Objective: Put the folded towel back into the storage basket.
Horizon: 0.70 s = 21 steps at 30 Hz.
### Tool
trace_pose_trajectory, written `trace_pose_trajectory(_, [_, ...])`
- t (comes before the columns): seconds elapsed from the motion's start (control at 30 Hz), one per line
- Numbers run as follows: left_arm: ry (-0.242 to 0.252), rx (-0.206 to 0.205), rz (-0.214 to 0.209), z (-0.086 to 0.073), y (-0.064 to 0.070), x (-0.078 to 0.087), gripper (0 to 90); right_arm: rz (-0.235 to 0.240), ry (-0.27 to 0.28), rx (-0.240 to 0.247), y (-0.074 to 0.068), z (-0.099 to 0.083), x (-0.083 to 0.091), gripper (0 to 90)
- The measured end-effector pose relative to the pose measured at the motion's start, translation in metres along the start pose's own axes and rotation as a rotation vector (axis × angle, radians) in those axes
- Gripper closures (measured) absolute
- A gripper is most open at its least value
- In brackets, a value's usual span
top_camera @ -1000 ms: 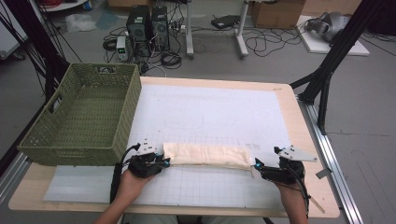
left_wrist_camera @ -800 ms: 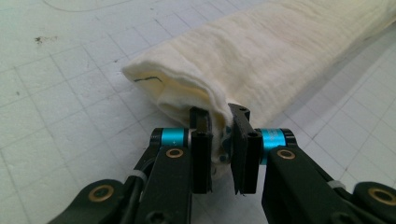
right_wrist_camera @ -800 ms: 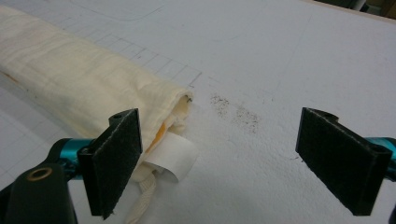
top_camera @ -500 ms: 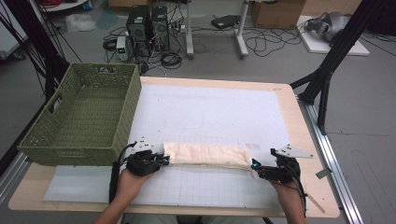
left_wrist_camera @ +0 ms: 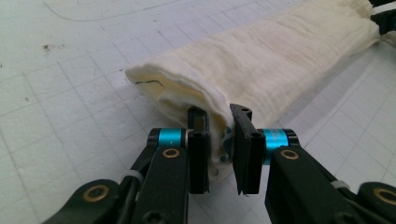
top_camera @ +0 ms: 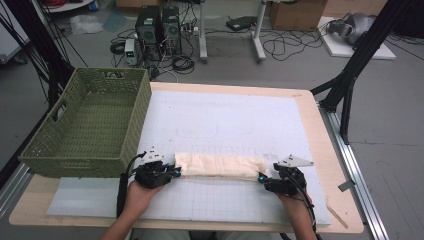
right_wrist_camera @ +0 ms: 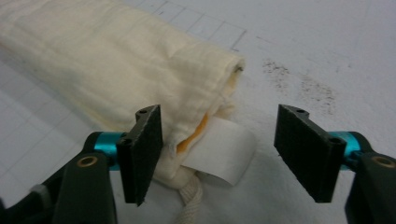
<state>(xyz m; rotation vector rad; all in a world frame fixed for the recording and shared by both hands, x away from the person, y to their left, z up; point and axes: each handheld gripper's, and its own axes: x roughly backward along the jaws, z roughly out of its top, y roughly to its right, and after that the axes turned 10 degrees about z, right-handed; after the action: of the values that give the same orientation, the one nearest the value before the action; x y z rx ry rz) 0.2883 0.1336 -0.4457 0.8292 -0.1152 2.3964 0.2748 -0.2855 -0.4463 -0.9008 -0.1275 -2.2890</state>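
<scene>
folded cream cloth (top_camera: 217,165) lies as a long flat roll on the white grid mat (top_camera: 225,120), near the desk's front edge, running left to right, roughly centred between the two front corners. left gripper (top_camera: 172,171) sits at the cloth's left end, person's left hand (top_camera: 137,192) behind it coming in from the front edge. in the left gripper view the left gripper (left_wrist_camera: 218,149) has its black jaws close together, pinching a bunched bit of the cloth (left_wrist_camera: 261,65) end between the pads; layers of the fold show open just above the jaws, small dark mark on the top layer.

right gripper (top_camera: 262,178) is at the cloth's right end, right hand (top_camera: 295,205) behind it near the front right part of the desk. in the right gripper view the right gripper (right_wrist_camera: 218,154) has jaws spread wide apart, gripping nothing; the left-hand pad touches or sits just beside the cloth (right_wrist_camera: 116,60) edge, the other pad is well off it over bare mat. a white tag (right_wrist_camera: 222,156) and an orange strip (right_wrist_camera: 194,135) stick out of the cloth end between the jaws, with a bit of white cord (right_wrist_camera: 189,205) below.

green woven basket (top_camera: 90,125) stands on the desk's left side, at the left edge, just beside the left gripper, apart from the cloth. wooden desk (top_camera: 325,150) rim shows bare around the mat.
</scene>
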Motion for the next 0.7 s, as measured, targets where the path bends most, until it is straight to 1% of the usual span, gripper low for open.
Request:
trace_pose_trajectory(0.03, [0.002, 0.004, 0.0, 0.0, 0.0, 0.0, 77.0, 0.013, -0.001, 0.006, -0.001, 0.0, -0.001, 32.6])
trace_pose_trajectory(0.1, [0.001, 0.007, 0.003, 0.0, 0.0, 0.0, 76.4, 0.063, -0.006, 0.011, -0.003, -0.003, -0.003, 32.8])
trace_pose_trajectory(0.13, [0.001, 0.007, 0.004, 0.0, 0.0, 0.0, 76.0, 0.064, -0.005, 0.011, -0.003, -0.003, -0.003, 33.3])
trace_pose_trajectory(0.17, [-0.002, 0.003, 0.004, 0.0, -0.001, 0.0, 75.8, 0.068, -0.006, 0.015, -0.004, -0.003, -0.003, 35.9])
trace_pose_trajectory(0.2, [-0.002, 0.002, 0.005, 0.0, -0.001, 0.0, 75.7, 0.078, -0.008, 0.012, -0.004, -0.003, -0.003, 38.2])
trace_pose_trajectory(0.27, [0.001, 0.006, 0.004, 0.0, -0.001, 0.0, 75.6, 0.08, -0.011, 0.002, -0.004, -0.003, -0.002, 39.7])
trace_pose_trajectory(0.33, [-0.001, 0.002, 0.004, 0.0, -0.001, 0.0, 75.6, 0.088, -0.011, 0.006, -0.003, -0.003, -0.002, 46.0])
trace_pose_trajectory(0.37, [-0.002, -0.001, 0.004, 0.0, -0.001, 0.0, 75.6, 0.099, -0.011, -0.003, -0.003, -0.003, -0.001, 49.6])
trace_pose_trajectory(0.4, [-0.002, 0.0, 0.004, -0.001, -0.001, 0.0, 75.6, 0.107, -0.01, -0.018, -0.002, -0.003, -0.001, 51.0])
trace_pose_trajectory(0.43, [-0.004, -0.001, 0.005, -0.001, -0.001, -0.001, 75.6, 0.099, -0.003, -0.045, -0.004, -0.004, -0.001, 52.5])
trace_pose_trajectory(0.5, [-0.008, -0.003, 0.007, -0.001, 0.0, -0.001, 75.6, 0.086, -0.001, -0.066, -0.005, -0.003, -0.002, 57.6])
trace_pose_trajectory(0.53, [-0.007, -0.001, 0.008, -0.001, 0.0, -0.001, 75.6, 0.099, -0.009, -0.067, -0.006, -0.002, -0.002, 66.4])
trace_pose_trajectory(0.57, [-0.005, -0.001, 0.008, -0.001, 0.0, -0.001, 75.6, 0.131, -0.015, -0.06, -0.007, -0.001, -0.002, 75.2])
trace_pose_trajectory(0.6, [-0.007, -0.005, 0.009, -0.001, 0.0, -0.001, 75.6, 0.126, -0.016, -0.039, -0.01, -0.001, -0.003, 76.9])
trace_pose_trajectory(0.67, [-0.004, -0.001, 0.009, -0.001, -0.001, -0.001, 75.6, 0.114, -0.027, -0.017, -0.014, 0.0, -0.003, 78.1])
trace_pose_trajectory(0.7, [-0.003, 0.002, 0.008, -0.001, -0.001, -0.001, 76.0, 0.116, -0.026, -0.021, -0.013, 0.0, -0.003, 78.2])
